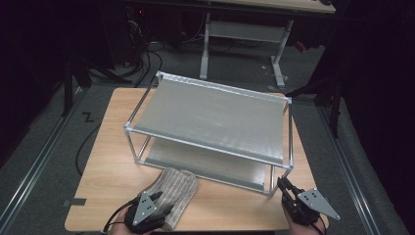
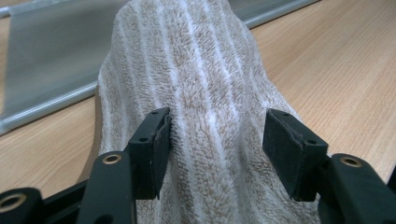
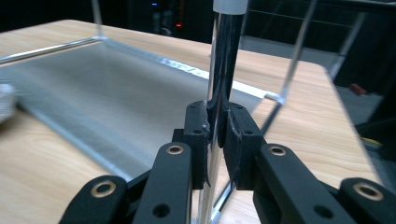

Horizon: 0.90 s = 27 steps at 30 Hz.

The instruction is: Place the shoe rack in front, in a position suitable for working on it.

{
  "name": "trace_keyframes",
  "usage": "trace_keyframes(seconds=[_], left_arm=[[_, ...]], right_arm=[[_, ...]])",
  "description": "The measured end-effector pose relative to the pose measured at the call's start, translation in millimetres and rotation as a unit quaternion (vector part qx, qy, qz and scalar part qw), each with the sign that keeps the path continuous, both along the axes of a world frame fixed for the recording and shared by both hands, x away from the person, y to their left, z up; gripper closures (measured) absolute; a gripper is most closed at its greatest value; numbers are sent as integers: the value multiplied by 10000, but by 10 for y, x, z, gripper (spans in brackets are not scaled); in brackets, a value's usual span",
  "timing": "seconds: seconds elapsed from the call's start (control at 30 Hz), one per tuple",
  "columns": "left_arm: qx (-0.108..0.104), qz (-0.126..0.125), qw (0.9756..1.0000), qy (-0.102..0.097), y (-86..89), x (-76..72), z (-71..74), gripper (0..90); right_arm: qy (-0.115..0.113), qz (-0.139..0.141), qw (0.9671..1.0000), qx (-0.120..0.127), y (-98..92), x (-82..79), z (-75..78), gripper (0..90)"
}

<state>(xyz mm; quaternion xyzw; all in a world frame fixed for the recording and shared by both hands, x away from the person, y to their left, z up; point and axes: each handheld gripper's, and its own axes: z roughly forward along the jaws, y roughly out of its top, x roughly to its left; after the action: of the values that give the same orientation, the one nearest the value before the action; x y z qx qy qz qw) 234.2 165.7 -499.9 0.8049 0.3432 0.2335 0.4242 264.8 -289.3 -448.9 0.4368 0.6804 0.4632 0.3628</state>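
While my right gripper [image 3: 217, 135] is pinching the rack's front corner post [image 3: 223, 60], my left gripper [image 2: 215, 149] is straddling the striped towel [image 2: 187, 79].

Left jaws are standing spread, pads off the towel, which is lying on the table [image 1: 110, 166] just before the rack [image 1: 210, 122].

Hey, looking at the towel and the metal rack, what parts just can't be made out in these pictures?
- Towel: its near end runs off the bottom edge of the left gripper view; in the high view the left gripper covers that end.
- Rack: the lower shelf's middle is hidden under the upper shelf in the high view.
- Rack post: the right gripper clamps it; its foot is hidden behind the fingers.
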Motion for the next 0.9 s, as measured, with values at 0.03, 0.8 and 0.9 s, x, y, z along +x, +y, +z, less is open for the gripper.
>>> trace_keyframes(seconds=[0.03, 0.8, 0.9], left_arm=[[0, 0, 10000, 0, 0, 0, 0, 411], [-180, -33, 9992, 363, -55, -7, -32, 292], [-114, 19, 9989, 450, -92, 20, -49, 273]], right_arm=[[0, 0, 10000, 0, 0, 0, 0, 797], [-662, -295, 9974, -18, -2, -372, 185, 681], [-434, -9, 9990, -88, 125, -309, 109, 676]])
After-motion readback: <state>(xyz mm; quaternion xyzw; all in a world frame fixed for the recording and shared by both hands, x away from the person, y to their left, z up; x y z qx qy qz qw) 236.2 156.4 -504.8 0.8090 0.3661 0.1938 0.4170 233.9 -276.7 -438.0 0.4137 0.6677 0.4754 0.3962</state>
